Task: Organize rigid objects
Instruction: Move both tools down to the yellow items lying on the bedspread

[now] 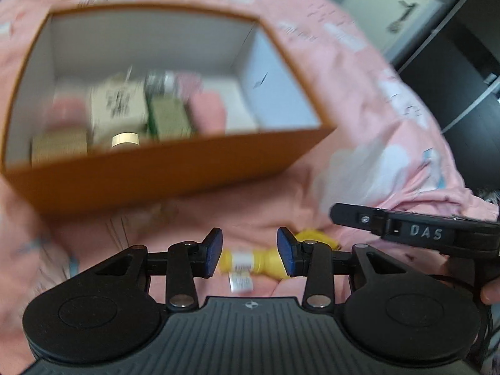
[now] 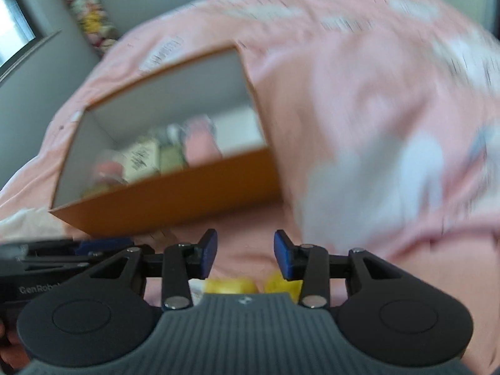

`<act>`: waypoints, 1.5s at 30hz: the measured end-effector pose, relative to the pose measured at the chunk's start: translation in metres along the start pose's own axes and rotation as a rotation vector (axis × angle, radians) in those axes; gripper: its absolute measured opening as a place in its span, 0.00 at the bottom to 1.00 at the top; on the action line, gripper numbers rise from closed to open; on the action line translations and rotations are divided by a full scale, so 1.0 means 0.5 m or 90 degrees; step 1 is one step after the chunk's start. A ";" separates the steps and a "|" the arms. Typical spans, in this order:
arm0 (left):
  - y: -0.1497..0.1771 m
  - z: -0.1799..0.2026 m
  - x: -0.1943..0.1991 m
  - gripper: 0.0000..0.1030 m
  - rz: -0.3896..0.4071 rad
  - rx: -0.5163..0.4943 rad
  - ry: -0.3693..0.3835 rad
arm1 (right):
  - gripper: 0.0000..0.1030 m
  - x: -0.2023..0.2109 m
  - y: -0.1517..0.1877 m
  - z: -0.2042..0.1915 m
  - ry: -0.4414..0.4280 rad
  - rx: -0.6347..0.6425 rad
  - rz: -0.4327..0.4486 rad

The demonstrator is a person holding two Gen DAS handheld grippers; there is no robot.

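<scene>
A yellow toy with a white barcode label lies on the pink bedcover, low in the centre of the left wrist view, just beyond the left gripper and seen through the gap between its blue pads. The pads stand apart and touch nothing, so the fingers are parted and empty. In the right wrist view the same yellow toy peeks out at the bottom centre, partly hidden by the grey body of the right gripper, whose blue pads are likewise spread with only bedcover between them. Behind the toy, filling the upper left and middle of the left wrist view, sits an open orange box with white inner walls; in the right wrist view the orange box stands at middle left, turned at an angle. Blurred items rest on its floor: a cream carton with dark print, a green packet beside it, something pink to the right of that, and a small round gold cap near the front wall. At the right edge of the left wrist view the other gripper's black arm crosses in, lettered in white, with a fingertip of the person's hand just below it. Dark furniture fills the upper right corner there.
</scene>
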State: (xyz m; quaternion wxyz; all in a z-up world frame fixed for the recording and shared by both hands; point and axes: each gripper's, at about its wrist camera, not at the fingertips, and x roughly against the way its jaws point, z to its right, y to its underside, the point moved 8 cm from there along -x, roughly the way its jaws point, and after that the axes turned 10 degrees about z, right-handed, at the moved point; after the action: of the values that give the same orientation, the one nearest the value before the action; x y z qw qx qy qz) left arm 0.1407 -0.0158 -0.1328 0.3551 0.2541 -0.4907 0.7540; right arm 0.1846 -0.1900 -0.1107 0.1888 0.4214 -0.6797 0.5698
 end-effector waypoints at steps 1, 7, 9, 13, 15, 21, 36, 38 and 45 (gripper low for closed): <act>0.007 -0.005 -0.008 0.49 -0.008 0.014 -0.008 | 0.39 -0.009 0.013 0.016 0.011 -0.021 -0.012; 0.060 -0.041 -0.046 0.53 -0.063 0.133 -0.014 | 0.39 -0.046 0.057 0.087 0.078 -0.085 -0.051; 0.070 -0.047 -0.058 0.53 -0.066 0.157 -0.010 | 0.39 -0.056 0.064 0.091 0.085 -0.083 -0.054; 0.088 -0.066 -0.083 0.57 -0.074 0.212 0.005 | 0.39 -0.080 0.075 0.094 0.082 -0.076 -0.071; 0.095 -0.069 -0.088 0.59 -0.080 0.225 0.005 | 0.39 -0.097 0.084 0.098 0.076 -0.085 -0.086; 0.102 -0.074 -0.113 0.60 -0.087 0.255 0.017 | 0.47 -0.138 0.096 0.098 0.061 -0.086 -0.117; 0.094 -0.079 -0.116 0.43 -0.071 0.250 0.009 | 0.18 -0.123 0.093 0.078 0.061 -0.063 -0.087; 0.092 -0.082 -0.111 0.39 -0.064 0.258 0.008 | 0.15 -0.114 0.086 0.074 0.046 -0.070 -0.074; 0.090 -0.092 -0.119 0.37 -0.065 0.288 0.006 | 0.14 -0.097 0.078 0.044 -0.035 -0.088 -0.048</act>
State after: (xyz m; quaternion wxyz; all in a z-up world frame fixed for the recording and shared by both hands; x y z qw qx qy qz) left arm 0.1406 -0.0025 -0.2192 0.3291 0.3479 -0.2939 0.8272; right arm 0.1864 -0.1932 -0.1766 0.2197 0.4480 -0.7060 0.5025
